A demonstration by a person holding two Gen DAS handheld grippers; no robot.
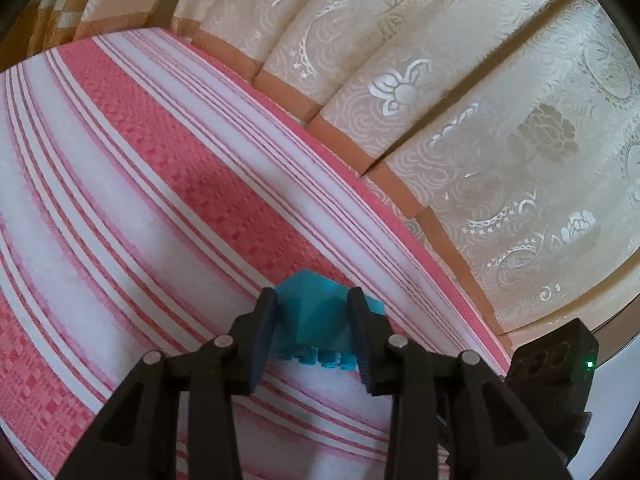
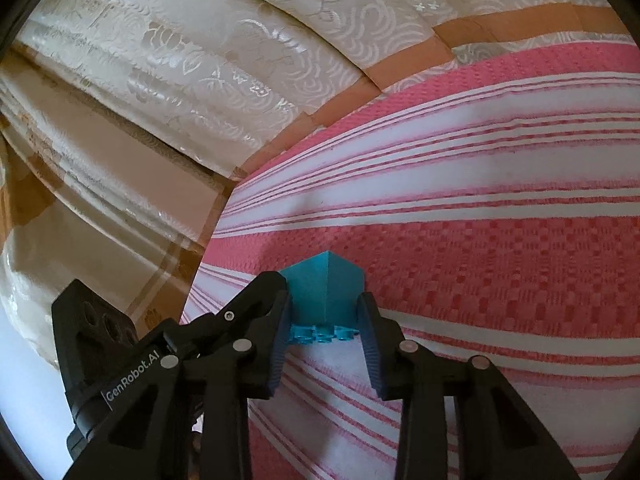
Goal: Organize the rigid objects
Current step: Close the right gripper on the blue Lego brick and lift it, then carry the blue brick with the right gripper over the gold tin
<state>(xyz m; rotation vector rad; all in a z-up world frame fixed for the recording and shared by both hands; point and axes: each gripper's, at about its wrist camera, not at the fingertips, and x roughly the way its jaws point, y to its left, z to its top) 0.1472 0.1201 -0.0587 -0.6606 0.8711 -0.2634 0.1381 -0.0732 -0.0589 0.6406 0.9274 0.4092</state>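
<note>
Covering most of both views, a pink-and-white striped cloth point(image 1: 160, 184) lies flat over the tabletop, its bands of plain white alternating with bands of woven pink checks. Beyond its edge hang cream curtains point(image 1: 500, 128) with a shiny floral and swirl pattern and a tan band along their lower hem; in the right wrist view the same curtains fill the upper left.

Next in size are the two black tools. The left hand-held gripper point(image 1: 312, 320) points down at the cloth, and its two ribbed fingers press on the flanks of a teal toy brick point(image 1: 308, 312), so it is gripping that brick. In this view the other tool's black body shows at the lower right, with a small green light on it.

The right hand-held gripper point(image 2: 325, 316) also points down at the cloth. Its ribbed fingers sit against either side of a teal brick point(image 2: 320, 292), clamped on it. To its lower left the other tool's black body is visible, with white lettering on the near arm.

Each brick stands between the fingertips with one corner edge turned away from the camera and its row of round studs facing the camera, low over a white stripe of the cloth. Whether either brick touches the cloth I cannot tell.
</note>
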